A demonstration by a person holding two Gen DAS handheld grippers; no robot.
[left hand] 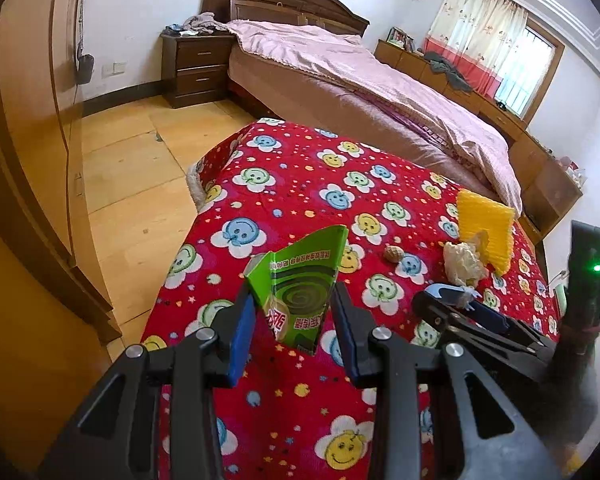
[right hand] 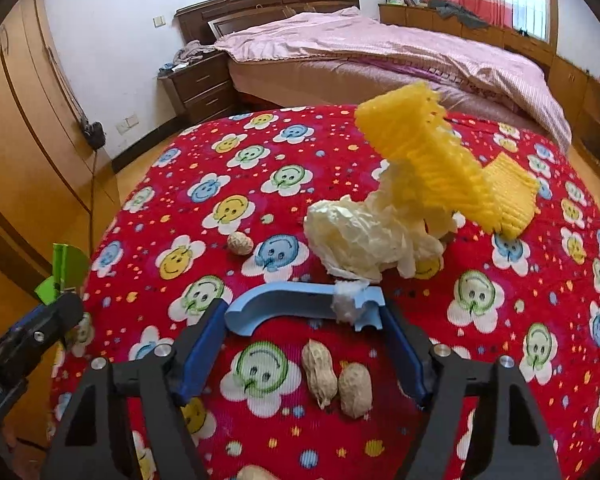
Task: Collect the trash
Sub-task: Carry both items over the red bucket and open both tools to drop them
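My left gripper is shut on a green cardboard carton piece, held above the red flowered cover. The right gripper holds a curved light-blue plastic piece across its fingertips, with a tuft of tissue stuck on it. Just beyond lie a crumpled tissue wad and a yellow foam net sleeve. Two peanut shells lie between the right fingers on the cover. A small nut shell sits to the left. In the left wrist view the right gripper is at the right, near the tissue wad.
The red cover drapes over a raised surface with wooden floor to its left. A bed with a pink quilt stands behind, a dark nightstand beside it. A wooden wardrobe lines the left; low cabinets run under the window.
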